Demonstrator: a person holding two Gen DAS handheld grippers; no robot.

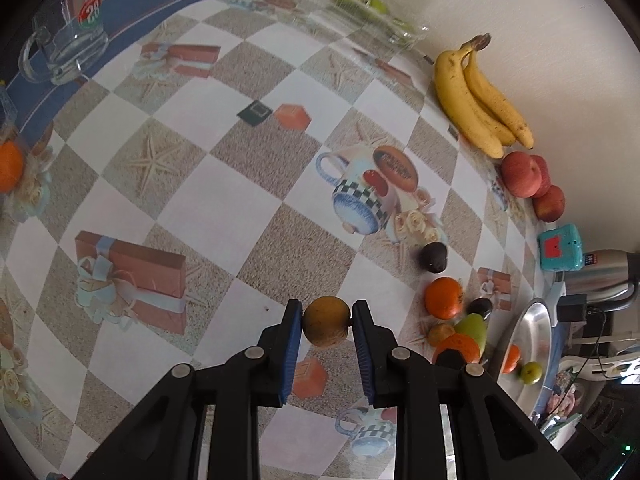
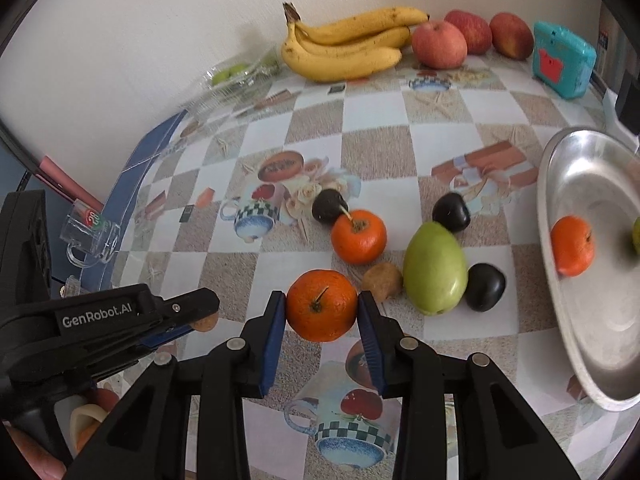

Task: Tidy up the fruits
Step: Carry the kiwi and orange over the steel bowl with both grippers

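- The right gripper (image 2: 322,312) is clamped on an orange mandarin (image 2: 322,311), its blue pads pressing both sides of the fruit, which is lifted off the patterned tablecloth (image 2: 224,272).
- The left gripper (image 1: 326,320) is clamped on a small brownish-yellow round fruit (image 1: 326,321), held above the cloth, to the left of the mandarin.
- Just beyond the held mandarin lies a second mandarin (image 2: 359,236), with a dark fruit (image 2: 329,207) touching its far side.
- Right of the held mandarin sit a small brown fruit (image 2: 383,280), a large green fruit (image 2: 435,268) and two more dark fruits (image 2: 485,287).
- Farther right, a metal tray (image 2: 600,332) holds another mandarin (image 2: 572,246).
- Far behind, by the wall, lie bananas (image 2: 344,46) and red apples (image 2: 439,45).
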